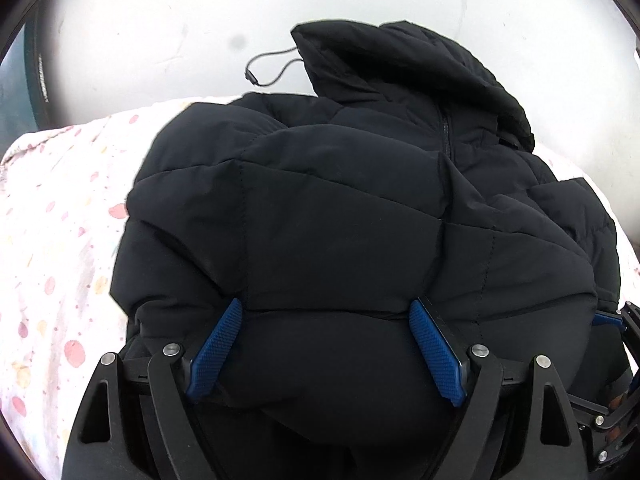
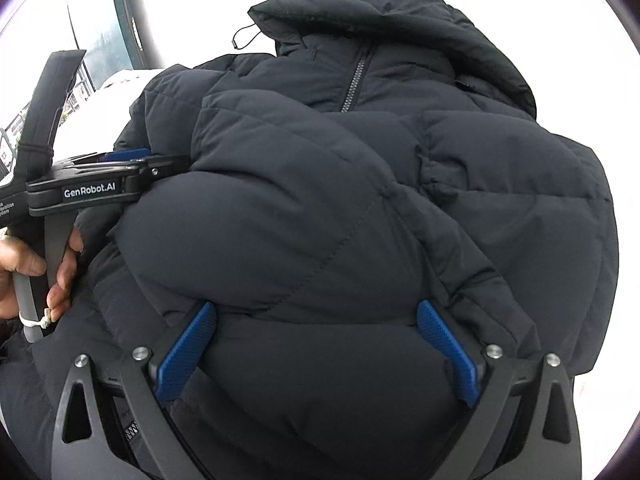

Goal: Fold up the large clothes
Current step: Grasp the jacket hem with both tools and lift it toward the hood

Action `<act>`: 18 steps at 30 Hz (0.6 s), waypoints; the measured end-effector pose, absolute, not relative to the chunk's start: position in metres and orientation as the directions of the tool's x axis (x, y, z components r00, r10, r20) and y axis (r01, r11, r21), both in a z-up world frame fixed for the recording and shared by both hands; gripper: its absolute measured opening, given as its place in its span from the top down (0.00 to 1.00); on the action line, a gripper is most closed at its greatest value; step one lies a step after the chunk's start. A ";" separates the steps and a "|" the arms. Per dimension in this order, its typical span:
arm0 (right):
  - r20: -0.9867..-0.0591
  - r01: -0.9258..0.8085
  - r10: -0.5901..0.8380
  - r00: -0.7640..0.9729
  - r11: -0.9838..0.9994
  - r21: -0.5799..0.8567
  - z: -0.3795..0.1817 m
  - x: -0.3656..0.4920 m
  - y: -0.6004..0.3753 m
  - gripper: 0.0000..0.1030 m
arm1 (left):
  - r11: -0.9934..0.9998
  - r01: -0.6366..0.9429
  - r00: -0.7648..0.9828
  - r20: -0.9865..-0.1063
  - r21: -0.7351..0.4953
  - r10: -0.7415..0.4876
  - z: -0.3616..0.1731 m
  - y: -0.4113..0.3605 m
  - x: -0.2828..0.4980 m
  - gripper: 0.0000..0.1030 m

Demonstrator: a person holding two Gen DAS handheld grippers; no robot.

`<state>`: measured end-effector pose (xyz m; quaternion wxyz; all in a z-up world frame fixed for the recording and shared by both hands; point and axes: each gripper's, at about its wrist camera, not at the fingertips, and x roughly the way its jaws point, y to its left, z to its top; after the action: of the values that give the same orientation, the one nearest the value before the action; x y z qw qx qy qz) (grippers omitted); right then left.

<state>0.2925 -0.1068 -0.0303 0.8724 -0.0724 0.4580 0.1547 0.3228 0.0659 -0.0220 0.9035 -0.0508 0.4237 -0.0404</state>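
Nearest the left gripper [image 1: 324,350], its 2 blue pads [image 1: 434,354] stand spread wide with a thick roll of the black puffer jacket [image 1: 340,208] bulging up between them. Whether they press the fabric or merely flank it cannot be told. The right gripper [image 2: 316,350] sits the same way, jaws wide around the near fold and its grip equally unclear. Both tools appear set on the folded edge to lay it flat on the body of the coat.

Ahead of the jaws the jacket lies bundled, zip [image 2: 354,80] up, with the hood [image 1: 420,64] and drawcord [image 1: 272,66] farthest off.

The left view alone shows the dotted bedsheet [image 1: 60,220] underneath, left of the tool. The right view alone shows the person's hand [image 2: 36,276] gripping the other gripper's handle.
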 end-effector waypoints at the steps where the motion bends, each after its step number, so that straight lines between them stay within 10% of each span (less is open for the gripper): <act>1: -0.820 -0.335 0.202 0.535 0.942 0.014 -0.029 0.291 -0.107 0.01 | 0.993 0.019 0.641 -0.761 -0.117 -0.102 -0.019 0.066 0.321 0.18; 18: -0.770 -0.272 0.167 0.616 0.962 -0.009 0.012 0.234 -0.122 0.01 | 1.000 -0.001 0.732 -0.682 0.003 0.003 0.036 0.043 0.247 0.17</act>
<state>0.2338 -0.1223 0.0118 0.8967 -0.0624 0.4209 0.1223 0.2470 0.0429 0.0365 0.9305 0.0012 0.3664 0.0011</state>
